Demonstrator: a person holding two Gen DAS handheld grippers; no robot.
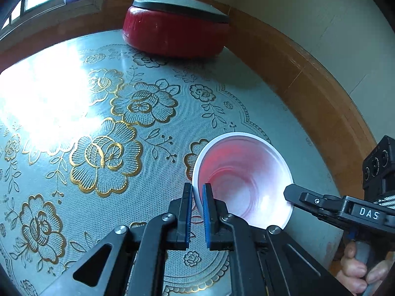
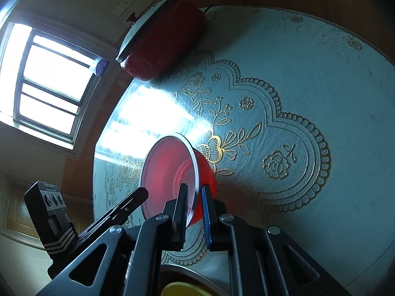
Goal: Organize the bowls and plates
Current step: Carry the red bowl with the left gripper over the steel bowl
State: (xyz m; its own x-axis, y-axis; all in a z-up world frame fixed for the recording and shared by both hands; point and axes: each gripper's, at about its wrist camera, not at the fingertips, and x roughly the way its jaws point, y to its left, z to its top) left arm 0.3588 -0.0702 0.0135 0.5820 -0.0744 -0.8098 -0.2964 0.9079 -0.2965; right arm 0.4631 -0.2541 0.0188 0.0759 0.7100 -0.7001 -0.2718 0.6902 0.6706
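Note:
A red bowl with a white inside is held tilted above the table. My left gripper is shut on its near left rim. My right gripper is shut on the opposite rim of the same bowl, one finger inside and one outside. In the left wrist view the right gripper reaches the bowl's right rim. In the right wrist view the left gripper touches the bowl's left edge. A yellow dish shows at the bottom edge, partly hidden behind my fingers.
A red pot with a grey lid stands at the far edge of the round table. A lace-patterned cloth with gold flowers covers the table. A wooden wall panel runs behind. A window glares at the left.

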